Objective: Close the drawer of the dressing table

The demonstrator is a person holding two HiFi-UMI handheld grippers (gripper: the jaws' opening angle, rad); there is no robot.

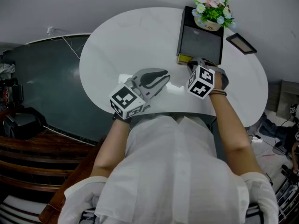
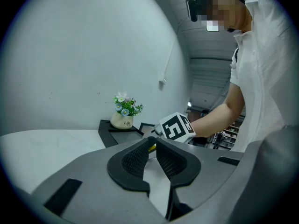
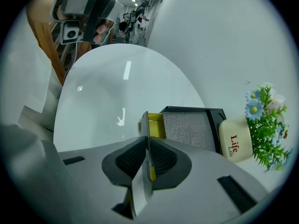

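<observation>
- The dressing table (image 1: 201, 41) is a small black box with a grey top panel. It stands on the white oval surface (image 1: 131, 45), toward the far right side in the head view.
- Its drawer (image 1: 184, 59) sits at the end of the box nearest the person. It is pulled out a little, so a strip of its yellow inside shows between the front panel and the black body.
- The right tool (image 1: 192, 63) points steeply down at that near end. In the right gripper view the right tool's (image 3: 147, 146) two dark pads are clamped on the thin upright front panel of the drawer (image 3: 154, 125), one pad on each face.
- The left tool (image 1: 161, 76) hovers over the bare middle of the surface, left of the drawer and apart from it. In the left gripper view its jaws (image 2: 152, 141) meet at the tips with nothing between them.
- A cream flower pot (image 1: 211, 23) printed "Life" holds small white, pink and blue flowers. It stands on the far end of the dressing table's top.
- A small dark picture frame (image 1: 241, 43) lies flat on the surface just right of the box.
</observation>
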